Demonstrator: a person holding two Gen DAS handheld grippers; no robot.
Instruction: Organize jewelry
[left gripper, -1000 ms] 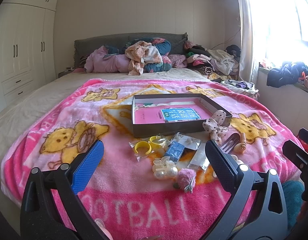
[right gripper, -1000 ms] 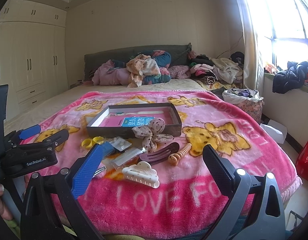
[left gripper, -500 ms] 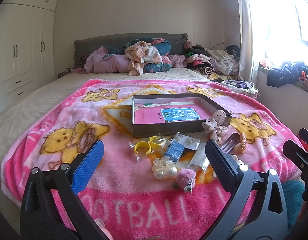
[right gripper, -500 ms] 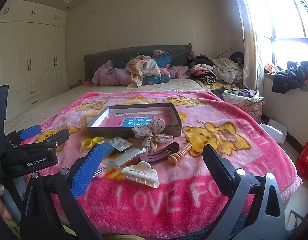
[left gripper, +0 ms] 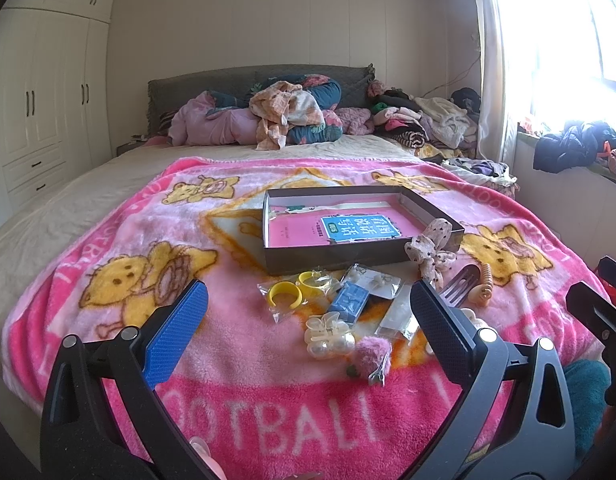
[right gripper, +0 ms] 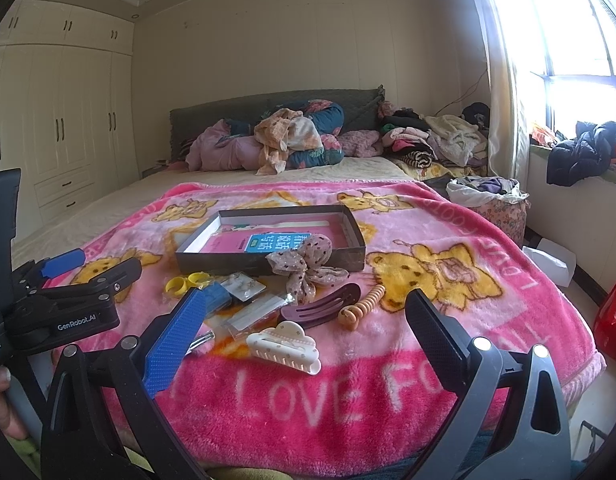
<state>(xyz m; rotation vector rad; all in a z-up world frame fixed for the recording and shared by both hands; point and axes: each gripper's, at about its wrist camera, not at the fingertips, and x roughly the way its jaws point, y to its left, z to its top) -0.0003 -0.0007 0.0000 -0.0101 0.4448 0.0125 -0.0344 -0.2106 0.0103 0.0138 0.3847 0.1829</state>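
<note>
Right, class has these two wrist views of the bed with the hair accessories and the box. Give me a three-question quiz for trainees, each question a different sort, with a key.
1. True or false: the spotted fabric bow lies flat on the blanket, well clear of the box.
2. Multiple choice: the cream claw clip lies A) inside the box, B) on the blanket nearer the camera than the dark purple clip, C) on the pillows.
3. Fill in: both the left gripper and the right gripper are ____ and hold nothing.

Key: 1 false, it leans against the box's near corner; 2 B; 3 open.
</note>
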